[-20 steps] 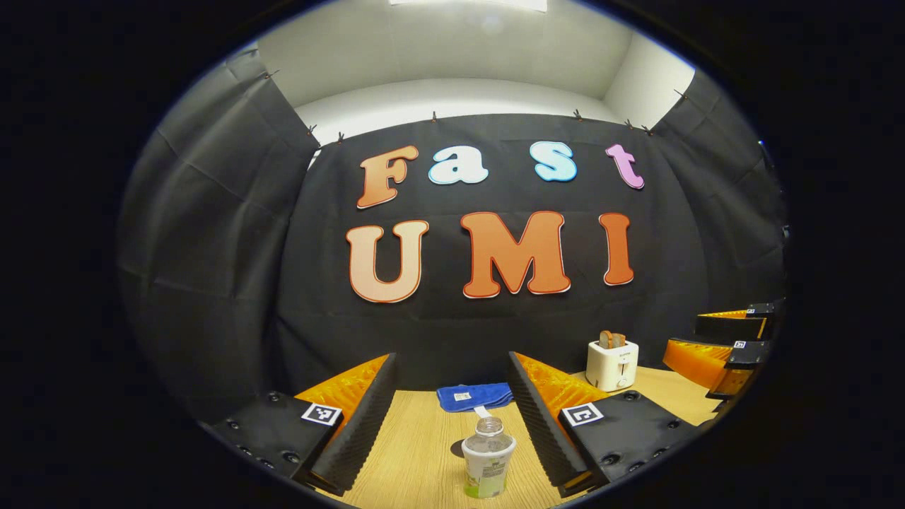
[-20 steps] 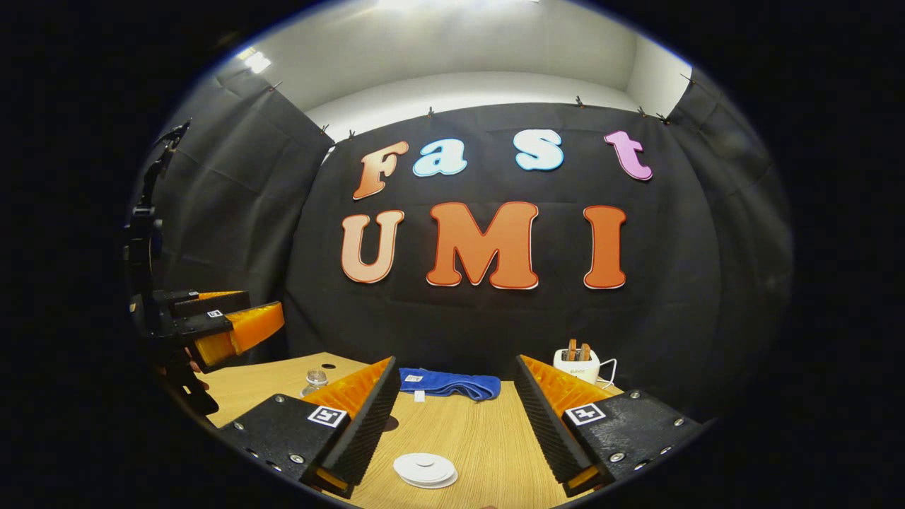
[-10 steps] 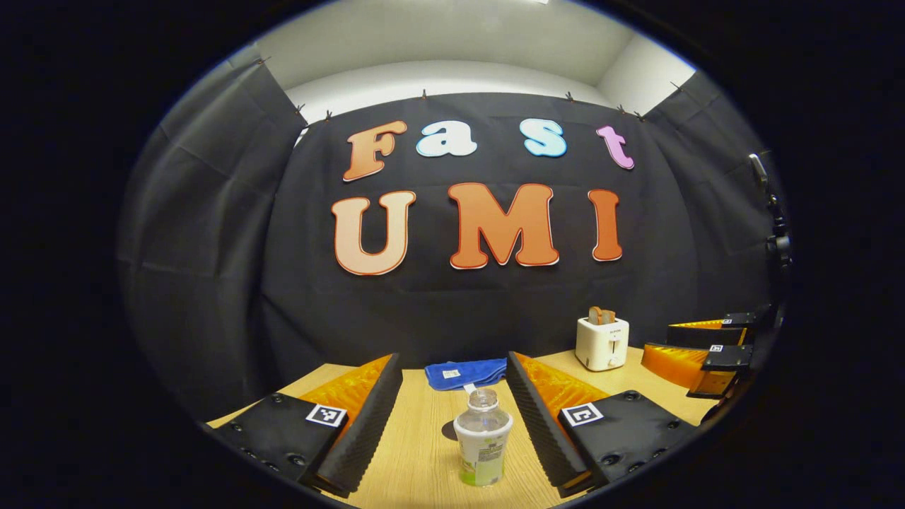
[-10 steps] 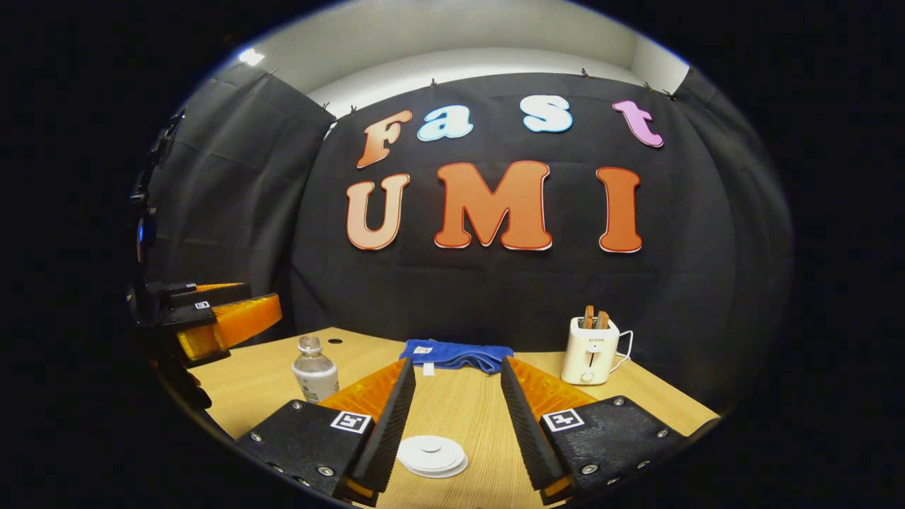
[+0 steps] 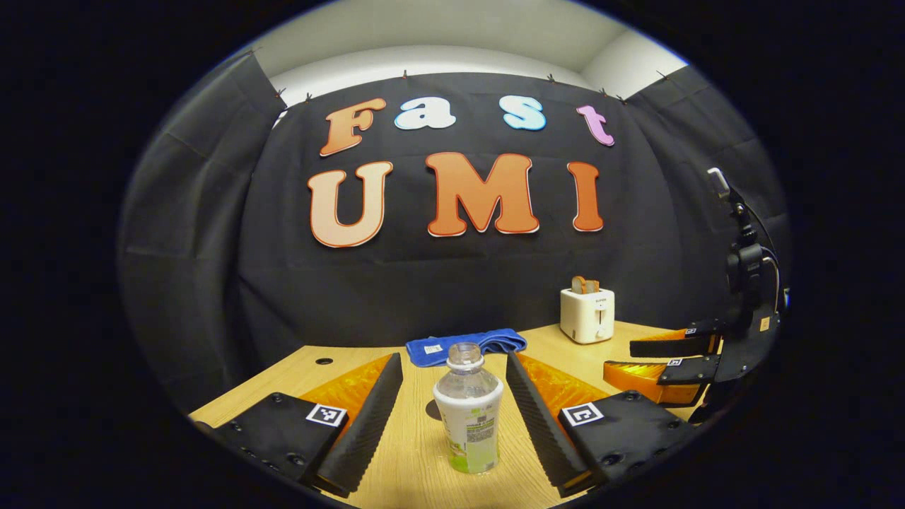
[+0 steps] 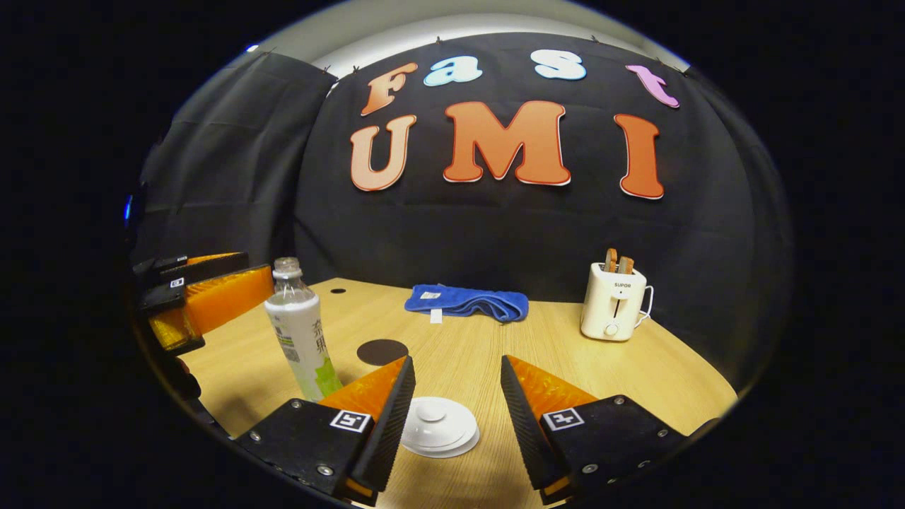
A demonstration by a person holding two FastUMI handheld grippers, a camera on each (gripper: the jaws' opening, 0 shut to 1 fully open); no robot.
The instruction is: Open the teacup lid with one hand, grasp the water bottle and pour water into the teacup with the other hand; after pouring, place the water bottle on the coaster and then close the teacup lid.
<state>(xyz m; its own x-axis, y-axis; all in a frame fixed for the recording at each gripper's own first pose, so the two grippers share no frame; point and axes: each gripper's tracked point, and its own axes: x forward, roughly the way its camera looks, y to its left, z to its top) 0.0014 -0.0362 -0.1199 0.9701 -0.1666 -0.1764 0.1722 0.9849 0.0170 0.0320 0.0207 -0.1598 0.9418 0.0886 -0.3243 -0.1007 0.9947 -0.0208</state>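
A clear water bottle [image 5: 466,413] with a green and white label stands uncapped on the wooden table [image 5: 410,466]. My left gripper [image 5: 452,360] is open, and the bottle stands between its fingers without touching either. A dark round coaster [image 5: 431,408] peeks out just behind the bottle. In the right gripper view the white teacup lid [image 6: 438,428] sits low between the fingers of my open right gripper [image 6: 457,362]. The bottle [image 6: 300,332] and coaster [image 6: 382,351] lie to its left, with the left gripper [image 6: 258,272] behind the bottle. The right gripper [image 5: 621,358] hovers at the right.
A folded blue cloth [image 6: 466,302] lies at the back of the table by the booth wall. A white toaster [image 6: 614,300] with bread in its slots stands at the back right. A small hole [image 6: 338,290] marks the table's back left.
Both grippers have come lower and forward. The bottle now stands deeper between the left gripper's fingers. The lid sits closer between the right gripper's fingers.
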